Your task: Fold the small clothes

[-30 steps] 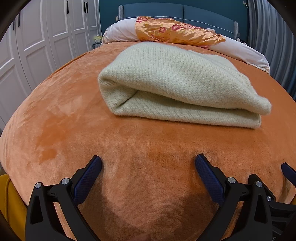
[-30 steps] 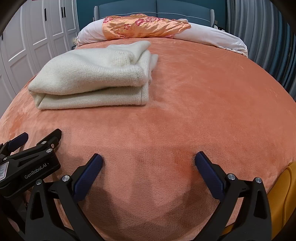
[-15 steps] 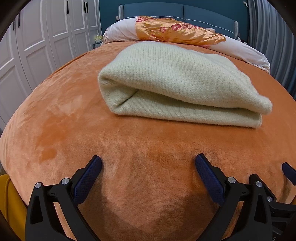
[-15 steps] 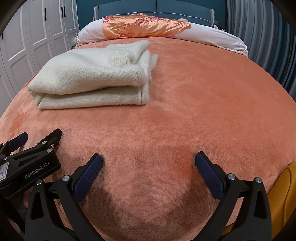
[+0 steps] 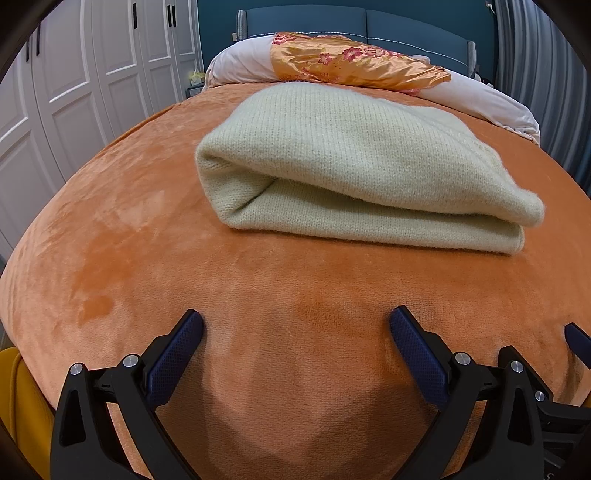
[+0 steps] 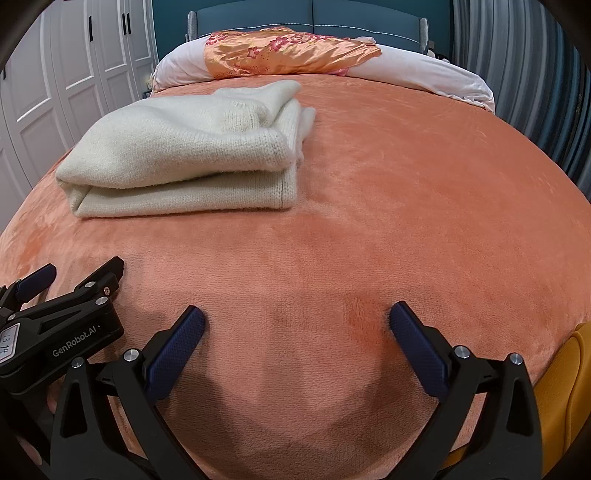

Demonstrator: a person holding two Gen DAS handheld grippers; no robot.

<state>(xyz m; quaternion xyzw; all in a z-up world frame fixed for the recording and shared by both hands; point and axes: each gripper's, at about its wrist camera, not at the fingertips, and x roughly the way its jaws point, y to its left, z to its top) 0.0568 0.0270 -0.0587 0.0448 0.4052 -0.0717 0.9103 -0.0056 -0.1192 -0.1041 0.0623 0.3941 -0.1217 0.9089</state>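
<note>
Standing along the far left: white wardrobe doors [image 5: 92, 74].

Hovering low over the near edge of the orange blanket [image 5: 129, 229]: left gripper [image 5: 295, 325], fingers [image 5: 177, 350] spread wide, gripping nothing, pads clear of the cloth.

Lying folded on the blanket ahead of the left gripper, well apart from it: cream sweater [image 5: 351, 158], doubled over into a thick bundle, rounded fold facing left, open layered edges facing right. Showing in the right wrist view as sitting left of centre [image 6: 184, 147], with a loose knitted flap resting on top at the far end.

Hovering just beside the left gripper, on its right: right gripper [image 6: 295, 321], fingers [image 6: 417, 350] likewise spread wide and holding nothing, bare blanket lying between them. Poking in at the lower left of that view: the left gripper's black body.

Lying across the head of the bed: white pillow [image 6: 424, 77] with a floral satin cloth [image 6: 288, 48] draped over it, blue headboard [image 6: 314, 14] rising behind.

Hanging at the far right: grey curtain [image 6: 524, 74].
</note>
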